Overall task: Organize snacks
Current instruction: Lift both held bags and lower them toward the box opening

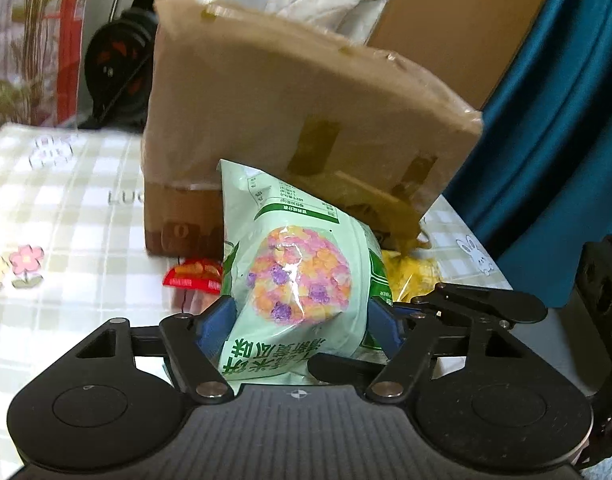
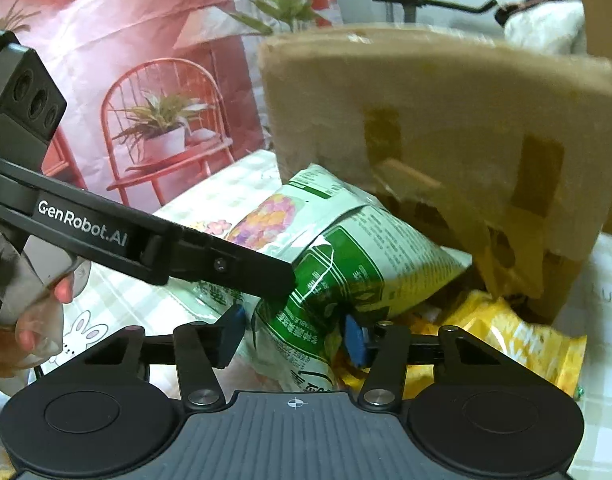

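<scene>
A pale green snack bag point(image 1: 294, 280) with a round pink and orange picture stands between the blue pads of my left gripper point(image 1: 298, 320), which is shut on its lower part. In the right wrist view a darker green, printed part of the snack bag point(image 2: 345, 268) sits between the pads of my right gripper point(image 2: 294, 336), which pinch it. I cannot tell whether that is a second bag. The left gripper's black finger point(image 2: 234, 264) crosses from the left onto the same bag. A brown cardboard box point(image 1: 298, 100) leans tilted just behind the bag.
A yellow packet point(image 2: 517, 336) lies under the box's near edge, and a red packet point(image 1: 194, 276) lies left of the bag. The checked tablecloth point(image 1: 66, 200) runs out to the left. A blue cloth point(image 1: 553, 140) hangs at the right. A hand point(image 2: 38, 320) holds the left gripper.
</scene>
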{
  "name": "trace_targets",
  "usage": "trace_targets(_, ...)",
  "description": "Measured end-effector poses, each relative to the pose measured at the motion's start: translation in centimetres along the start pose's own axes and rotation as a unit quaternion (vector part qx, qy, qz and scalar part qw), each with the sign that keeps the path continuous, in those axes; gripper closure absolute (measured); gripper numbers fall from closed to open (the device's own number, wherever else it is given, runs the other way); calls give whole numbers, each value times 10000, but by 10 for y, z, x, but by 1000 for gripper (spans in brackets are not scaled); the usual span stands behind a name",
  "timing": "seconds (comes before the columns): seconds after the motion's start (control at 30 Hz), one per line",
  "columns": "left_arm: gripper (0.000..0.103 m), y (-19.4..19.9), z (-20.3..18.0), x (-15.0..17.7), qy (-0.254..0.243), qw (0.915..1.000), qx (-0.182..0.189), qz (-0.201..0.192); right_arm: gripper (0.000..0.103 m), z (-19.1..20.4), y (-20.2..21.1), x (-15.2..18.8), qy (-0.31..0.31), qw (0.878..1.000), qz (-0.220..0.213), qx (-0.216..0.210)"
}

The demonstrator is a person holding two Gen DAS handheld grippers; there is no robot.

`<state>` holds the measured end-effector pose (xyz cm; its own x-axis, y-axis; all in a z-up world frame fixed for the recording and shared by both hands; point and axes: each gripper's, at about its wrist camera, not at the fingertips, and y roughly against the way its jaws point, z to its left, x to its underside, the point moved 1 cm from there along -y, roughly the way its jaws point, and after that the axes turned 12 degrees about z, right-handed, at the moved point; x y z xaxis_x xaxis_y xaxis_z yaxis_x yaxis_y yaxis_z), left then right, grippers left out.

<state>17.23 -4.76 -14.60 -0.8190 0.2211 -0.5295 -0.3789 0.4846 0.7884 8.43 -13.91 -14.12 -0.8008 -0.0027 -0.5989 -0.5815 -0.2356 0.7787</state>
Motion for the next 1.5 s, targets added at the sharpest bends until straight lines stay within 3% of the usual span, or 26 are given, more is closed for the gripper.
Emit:
trace_targets(0.5, 30, 66, -32, -4, -330, 9948, -18, -964, 57, 26, 56, -20, 571, 9952, -751, 243)
trace_targets(0.9, 30, 91, -56, -51, -712, 9838, -90, -1640, 57, 20, 105, -78, 1037, 9841, -1362, 466)
trace_targets(1.2, 30, 64, -38, -122, -516, 9862, 122, -1568, 57, -29, 97, -143, 984, 9837, -1384, 597)
trace_targets(1.5, 31, 26, -18, -160, -178, 9929, 142, -1169, 56, -84, 53, -172, 565, 9904, -1149, 514)
